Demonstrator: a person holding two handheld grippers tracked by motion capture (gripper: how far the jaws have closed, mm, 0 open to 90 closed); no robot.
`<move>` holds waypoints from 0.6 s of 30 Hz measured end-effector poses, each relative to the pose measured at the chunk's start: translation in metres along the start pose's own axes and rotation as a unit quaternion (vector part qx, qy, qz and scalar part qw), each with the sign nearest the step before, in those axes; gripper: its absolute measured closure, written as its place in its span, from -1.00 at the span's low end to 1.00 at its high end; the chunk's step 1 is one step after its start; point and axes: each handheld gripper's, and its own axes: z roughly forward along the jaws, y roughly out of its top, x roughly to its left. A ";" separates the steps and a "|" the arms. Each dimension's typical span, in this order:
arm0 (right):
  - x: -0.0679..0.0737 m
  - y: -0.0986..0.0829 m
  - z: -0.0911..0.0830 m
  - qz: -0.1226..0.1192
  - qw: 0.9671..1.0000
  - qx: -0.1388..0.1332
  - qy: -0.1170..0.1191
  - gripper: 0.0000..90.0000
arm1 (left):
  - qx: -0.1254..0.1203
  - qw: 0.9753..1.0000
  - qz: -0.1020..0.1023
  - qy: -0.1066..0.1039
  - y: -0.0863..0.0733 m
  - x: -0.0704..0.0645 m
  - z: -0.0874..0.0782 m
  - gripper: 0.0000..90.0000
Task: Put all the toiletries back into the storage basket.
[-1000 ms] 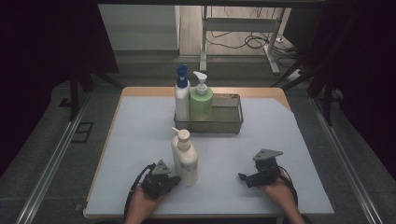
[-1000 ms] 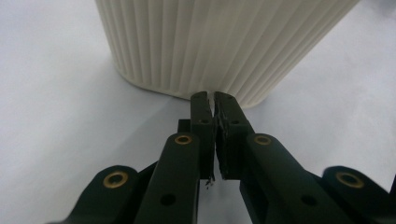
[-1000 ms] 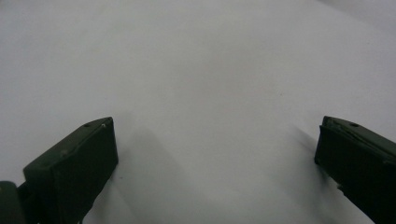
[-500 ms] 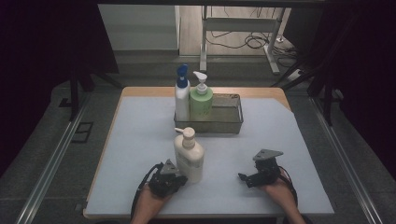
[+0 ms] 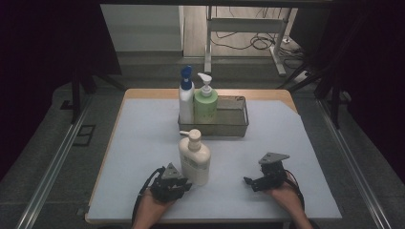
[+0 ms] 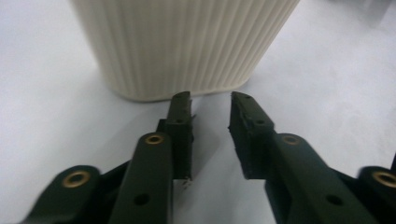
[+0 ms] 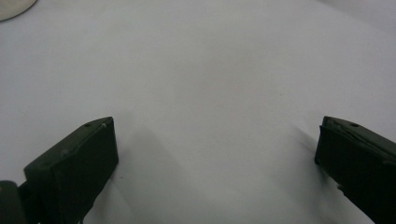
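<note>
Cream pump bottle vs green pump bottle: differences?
The cream ribbed plastic pump bottle stands on the pale table mat, just beyond the left hand-held gripper; the green plastic pump bottle stands inside the grey wire-mesh basket. The cream one looks wider and bears a label. Both are upright, with pump tops.

The ribbed cream plastic pump bottle (image 6: 187, 46) just ahead of the left gripper (image 6: 210, 109) is cut off by the top edge. Its green label (image 5: 191, 164) is too small to read. Far ahead of the right gripper (image 7: 215, 140), a cream corner (image 7: 14, 8) is cut by the edge.
</note>
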 end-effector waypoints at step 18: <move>0.002 0.003 -0.001 -0.002 1.000 0.008 0.000 -1.00 | -0.013 0.994 -0.014 0.105 -0.022 0.015 -0.026 -0.60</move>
